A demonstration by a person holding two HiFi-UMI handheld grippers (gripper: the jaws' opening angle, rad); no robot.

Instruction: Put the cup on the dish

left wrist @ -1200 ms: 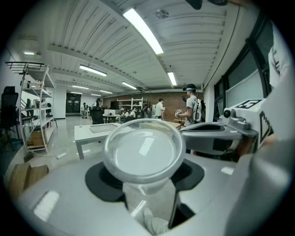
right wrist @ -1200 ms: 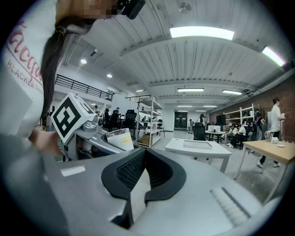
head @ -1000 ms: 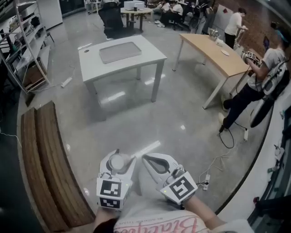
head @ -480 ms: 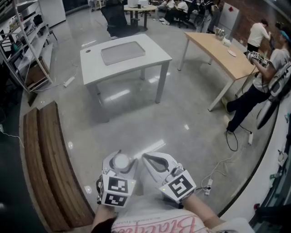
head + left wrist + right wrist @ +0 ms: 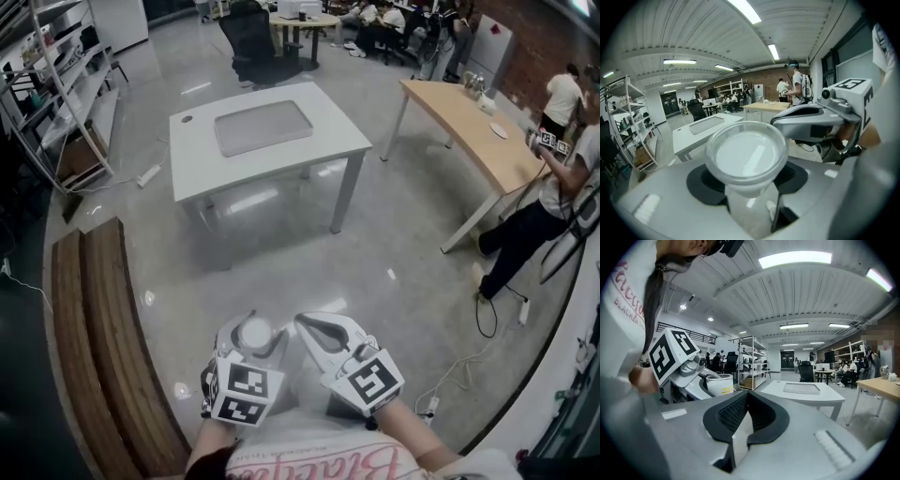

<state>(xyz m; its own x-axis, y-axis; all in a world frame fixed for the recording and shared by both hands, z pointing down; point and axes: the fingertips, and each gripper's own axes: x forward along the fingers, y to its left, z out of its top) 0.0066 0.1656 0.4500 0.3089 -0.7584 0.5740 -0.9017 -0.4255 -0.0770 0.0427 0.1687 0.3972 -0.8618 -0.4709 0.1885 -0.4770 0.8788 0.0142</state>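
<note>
The left gripper [image 5: 747, 182] has its jaws partly apart and pressed on the cup [image 5: 746, 154], a pale, thin-walled cup that looks empty. The dark pads bear on its body below the rim. The right gripper [image 5: 746, 395] carries nothing and its jaws are together, tips meeting. In the head view the two sit just beside each other, close to the person's body and above bare floor [image 5: 403, 244].

The cup is therefore in the air, well apart from the white worktop [image 5: 192, 155] ahead. On that worktop lies a flat grey tray [image 5: 263, 127], which is probably the dish meant.

Judged from here, the chief risk is the carry. The hold is on a smooth, tapering wall, so a jolt could let the cup slide through or tip out of the pads. Squeezing harder could dent so thin a wall. The idle right gripper is near enough to knock the cup if the hands drift together. There is also a stretch of floor to cross, with a wooden bench [image 5: 94, 319] at the left and a cable [image 5: 483, 314] at the right. At the worktop, a cup released tilted or on the tray's raised edge could topple
</note>
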